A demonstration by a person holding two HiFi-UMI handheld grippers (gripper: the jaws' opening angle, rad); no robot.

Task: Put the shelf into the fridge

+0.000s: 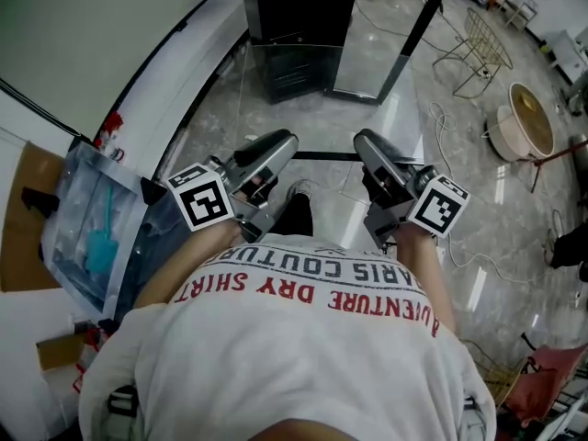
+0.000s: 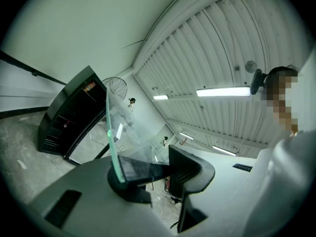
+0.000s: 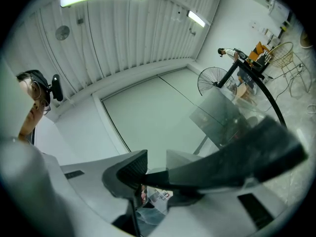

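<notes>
Shelf point(image 1: 317, 118) is clamped in the fingers of left gripper point(image 1: 285, 142) and right gripper point(image 1: 364, 142). Fridge point(image 1: 299, 16), top centre, stands well apart, so insertion is left.

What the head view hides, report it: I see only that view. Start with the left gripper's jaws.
Observer: The left gripper is clamped on the glass shelf's green-tinted edge.
Operator: Now the other one.
Observer: The right gripper likewise grips the shelf's edge between its pads.
Operator: Then tell me what stands farther back.
Observer: A floor fan stands by the wall beyond the black fridge.
</notes>
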